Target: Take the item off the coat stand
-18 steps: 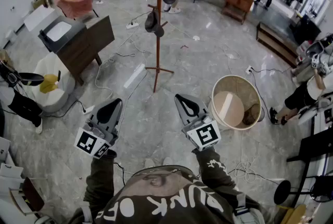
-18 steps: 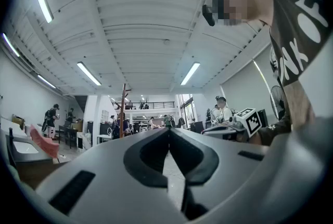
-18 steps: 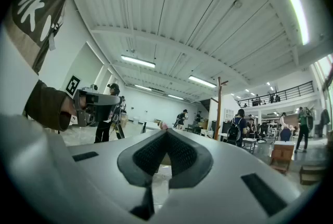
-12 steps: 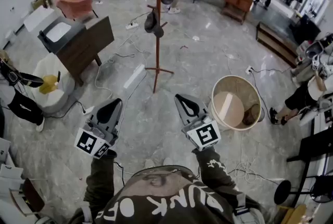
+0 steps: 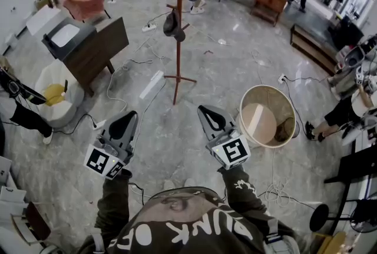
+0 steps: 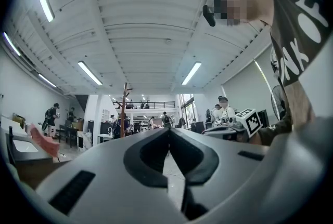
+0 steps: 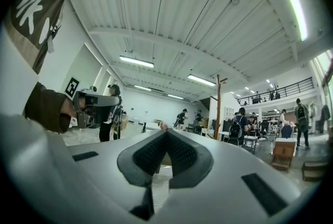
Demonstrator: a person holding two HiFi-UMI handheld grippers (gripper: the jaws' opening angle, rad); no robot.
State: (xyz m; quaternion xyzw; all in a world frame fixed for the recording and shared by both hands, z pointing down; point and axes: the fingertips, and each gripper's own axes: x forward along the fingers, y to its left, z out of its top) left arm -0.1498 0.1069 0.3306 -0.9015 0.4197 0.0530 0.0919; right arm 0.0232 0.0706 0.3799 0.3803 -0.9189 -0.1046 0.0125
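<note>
The brown wooden coat stand (image 5: 179, 35) rises from the marble floor ahead of me, on spread feet. A dark cap (image 5: 171, 24) hangs from a peg on its left side. My left gripper (image 5: 126, 122) and right gripper (image 5: 207, 111) are held low in front of my body, well short of the stand, one on each side of it. Both are shut and hold nothing. The left gripper view shows its jaws (image 6: 169, 133) meeting, with the stand (image 6: 124, 109) far off. In the right gripper view the jaws (image 7: 166, 135) touch and the stand (image 7: 218, 108) is far away.
A round beige bin (image 5: 252, 106) stands on the floor just right of my right gripper. A dark wooden desk (image 5: 97, 49) is at the left. A white power strip (image 5: 152, 85) and cables lie near the stand's feet. People stand at the back and at the right edge.
Neither gripper has moved and the cap still hangs on its peg. Only people in the background have shifted a little.
</note>
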